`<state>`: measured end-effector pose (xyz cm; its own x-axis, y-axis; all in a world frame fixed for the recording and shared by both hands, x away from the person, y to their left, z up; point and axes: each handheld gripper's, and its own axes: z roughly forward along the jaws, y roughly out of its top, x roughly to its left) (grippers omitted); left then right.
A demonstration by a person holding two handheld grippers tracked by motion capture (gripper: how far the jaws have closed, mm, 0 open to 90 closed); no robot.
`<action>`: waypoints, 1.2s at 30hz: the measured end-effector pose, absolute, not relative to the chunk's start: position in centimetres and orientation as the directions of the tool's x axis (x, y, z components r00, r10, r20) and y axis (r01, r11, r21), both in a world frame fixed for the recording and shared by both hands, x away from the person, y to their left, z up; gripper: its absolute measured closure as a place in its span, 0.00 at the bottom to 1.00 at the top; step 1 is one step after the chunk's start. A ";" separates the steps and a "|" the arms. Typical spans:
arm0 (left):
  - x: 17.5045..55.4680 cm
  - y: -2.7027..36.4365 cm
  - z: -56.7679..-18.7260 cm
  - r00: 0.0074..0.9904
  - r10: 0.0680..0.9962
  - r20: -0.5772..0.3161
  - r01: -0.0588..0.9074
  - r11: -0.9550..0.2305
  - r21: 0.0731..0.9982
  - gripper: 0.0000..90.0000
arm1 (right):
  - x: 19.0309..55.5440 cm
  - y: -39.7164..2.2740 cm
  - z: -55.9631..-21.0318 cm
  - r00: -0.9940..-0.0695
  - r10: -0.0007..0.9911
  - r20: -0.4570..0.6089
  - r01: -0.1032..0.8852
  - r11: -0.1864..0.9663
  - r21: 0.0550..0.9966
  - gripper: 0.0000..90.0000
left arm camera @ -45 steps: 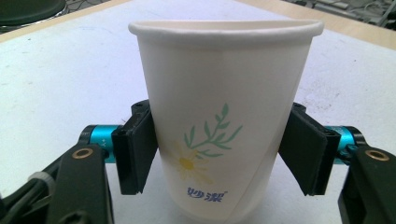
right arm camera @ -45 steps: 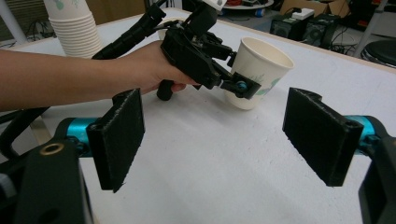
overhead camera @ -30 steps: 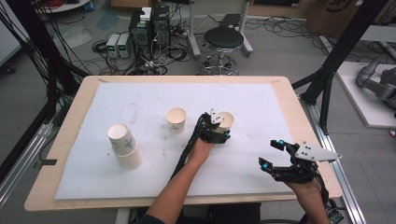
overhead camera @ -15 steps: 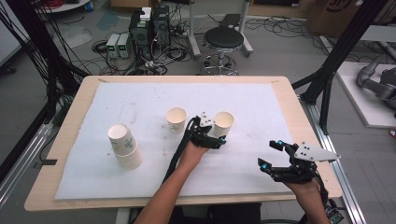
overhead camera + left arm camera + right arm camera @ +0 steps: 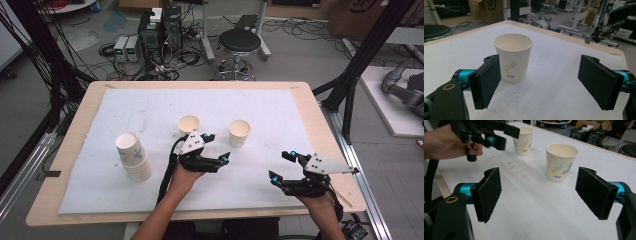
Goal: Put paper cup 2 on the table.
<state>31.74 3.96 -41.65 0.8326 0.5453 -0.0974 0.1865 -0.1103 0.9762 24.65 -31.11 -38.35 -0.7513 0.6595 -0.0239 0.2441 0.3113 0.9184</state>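
Your left gripper [image 5: 216, 147] gapes wide and empty just beside the right paper cup [image 5: 239, 132]; your right gripper [image 5: 281, 165] hangs wide open too, well apart near the table [image 5: 75, 125] edge.

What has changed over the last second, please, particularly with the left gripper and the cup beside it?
The left gripper let go of the right-hand paper cup and drew back toward the person, jaws open. That cup stands free where it was set. The middle cup, the cup stack and the right gripper stayed as they were.
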 end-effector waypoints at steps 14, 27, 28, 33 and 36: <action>28.7 7.8 -39.3 0.821 0.564 -0.083 0.138 -0.055 0.989 0.20 | 25.1 -31.1 -38.6 -0.737 0.675 -0.035 0.261 0.332 0.907 0.23; 27.0 9.8 -38.6 0.822 0.566 -0.071 0.121 -0.051 0.991 0.20 | 25.4 -31.3 -38.5 -0.724 0.688 -0.041 0.271 0.339 0.901 0.23; 26.9 9.9 -38.6 0.821 0.567 -0.070 0.119 -0.050 0.992 0.20 | 25.4 -31.3 -38.5 -0.725 0.687 -0.041 0.272 0.341 0.900 0.23; 26.6 10.4 -38.5 0.817 0.574 -0.064 0.114 -0.051 0.992 0.20 | 25.4 -31.2 -38.4 -0.729 0.683 -0.032 0.274 0.335 0.901 0.23; 26.6 10.6 -38.5 0.816 0.575 -0.060 0.113 -0.058 0.992 0.20 | 25.3 -31.4 -38.5 -0.728 0.685 -0.030 0.278 0.335 0.900 0.23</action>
